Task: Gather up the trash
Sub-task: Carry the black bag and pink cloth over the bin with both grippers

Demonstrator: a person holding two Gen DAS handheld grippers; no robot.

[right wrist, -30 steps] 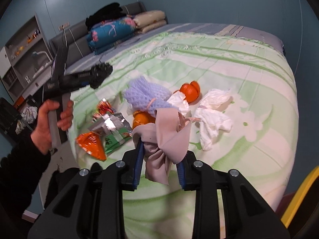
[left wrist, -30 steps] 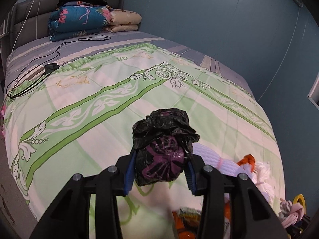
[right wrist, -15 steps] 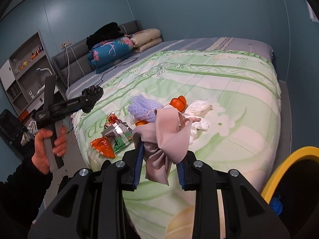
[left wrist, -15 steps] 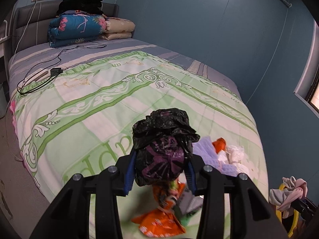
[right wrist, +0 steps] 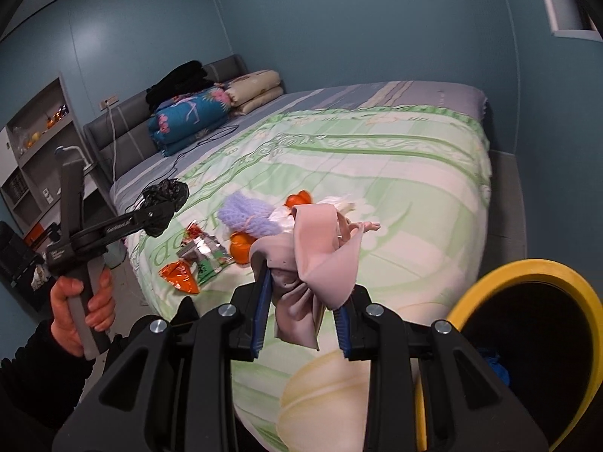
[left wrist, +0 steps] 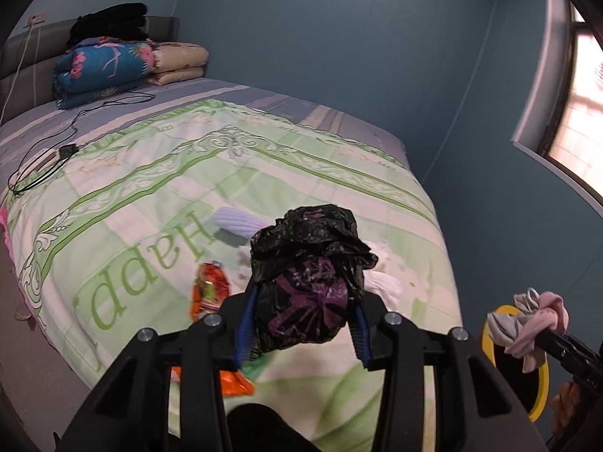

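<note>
Trash in both clamped grippers: left gripper (left wrist: 303, 329) pinches black bag (left wrist: 311, 275), right gripper (right wrist: 301, 310) pink cloth (right wrist: 316, 252); next, release over yellow bin (right wrist: 524, 267).

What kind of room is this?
Most likely a bedroom. There's a big bed with a green quilt, folded blankets stacked at its headboard, and a wall shelf beside it.

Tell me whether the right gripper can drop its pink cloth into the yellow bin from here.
Probably yes: the right gripper, shut on the pink cloth, sits beside the yellow bin, whose mouth looks open and unobstructed.
</note>
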